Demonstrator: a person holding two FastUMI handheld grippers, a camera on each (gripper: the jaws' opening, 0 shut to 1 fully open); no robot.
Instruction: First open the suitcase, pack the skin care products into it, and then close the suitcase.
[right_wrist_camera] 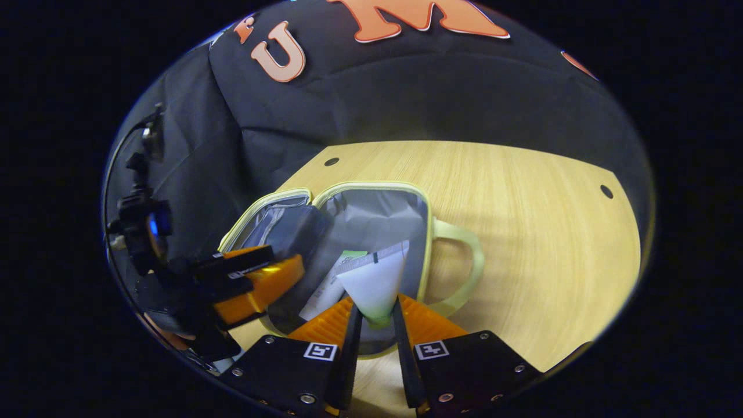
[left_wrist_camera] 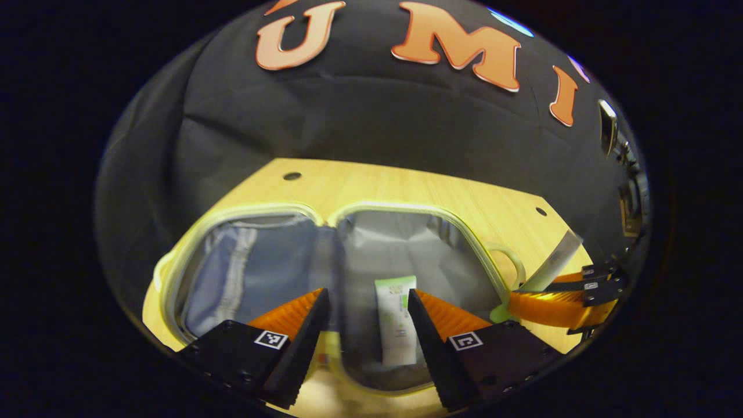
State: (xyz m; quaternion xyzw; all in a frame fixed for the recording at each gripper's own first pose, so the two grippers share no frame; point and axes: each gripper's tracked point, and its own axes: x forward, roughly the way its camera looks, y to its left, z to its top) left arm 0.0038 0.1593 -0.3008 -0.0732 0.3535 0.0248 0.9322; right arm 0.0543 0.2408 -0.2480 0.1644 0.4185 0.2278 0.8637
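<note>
A small pale-yellow suitcase (left_wrist_camera: 348,210) lies open flat on the wooden table, grey lining in both halves. One white tube with green print (left_wrist_camera: 397,319) rests in its right half. My left gripper (left_wrist_camera: 368,299) hovers open just above that tube, nothing between its fingers. My right gripper (right_wrist_camera: 376,313) is shut on a second white tube (right_wrist_camera: 374,281), held crimped end up over the suitcase's right half (right_wrist_camera: 377,217), beside the handle (right_wrist_camera: 464,255). In the left gripper view that held tube (left_wrist_camera: 554,264) and the right gripper (left_wrist_camera: 557,299) appear at the right. The first tube (right_wrist_camera: 331,284) lies behind the held one.
The wooden table (right_wrist_camera: 534,232) stretches bare to the right of the suitcase, with small round holes (right_wrist_camera: 606,191) near its far edge. The black cloth wall stands close behind. The left gripper (right_wrist_camera: 249,278) and its holder's rig sit at the left of the right gripper view.
</note>
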